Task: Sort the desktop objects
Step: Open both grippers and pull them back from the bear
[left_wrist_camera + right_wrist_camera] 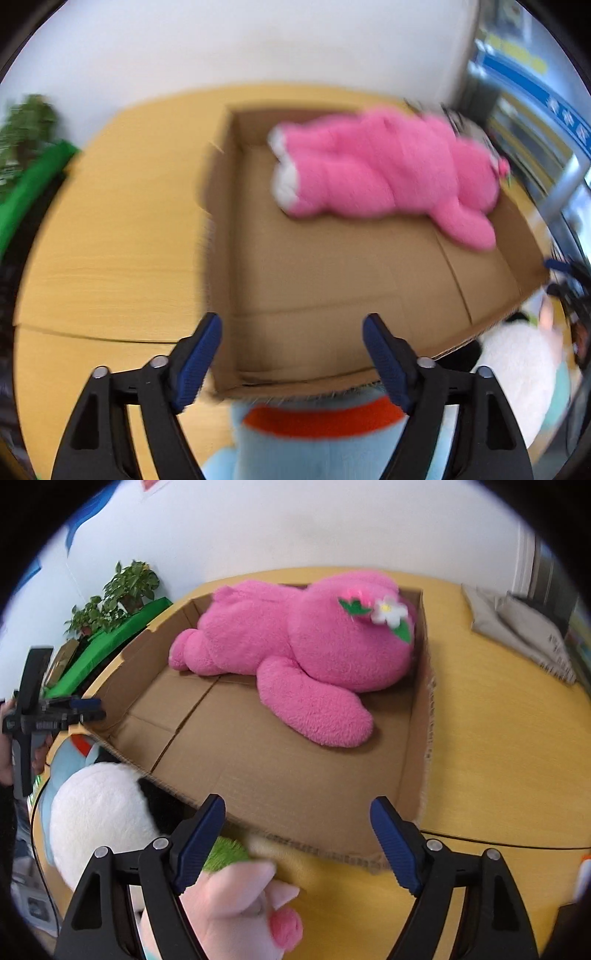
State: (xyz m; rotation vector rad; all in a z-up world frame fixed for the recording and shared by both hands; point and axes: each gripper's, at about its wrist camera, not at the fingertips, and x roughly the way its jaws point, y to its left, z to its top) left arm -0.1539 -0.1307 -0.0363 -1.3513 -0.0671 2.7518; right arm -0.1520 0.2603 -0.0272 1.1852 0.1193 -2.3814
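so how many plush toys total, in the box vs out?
4 visible. One in the cardboard box: the pink plush. Three outside along its near edge: blue plush with orange collar, white plush, pale pink plush. More may hide below frame.

Potted plants (122, 590) on green ledge (110, 642) by white wall (295, 528); grey folded cloth (521, 631) on desk, far right.

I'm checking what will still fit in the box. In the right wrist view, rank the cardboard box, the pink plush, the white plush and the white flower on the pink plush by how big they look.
1. cardboard box
2. pink plush
3. white plush, partly hidden behind the box and nearer the camera, so its rank against the pink plush is unsure
4. white flower
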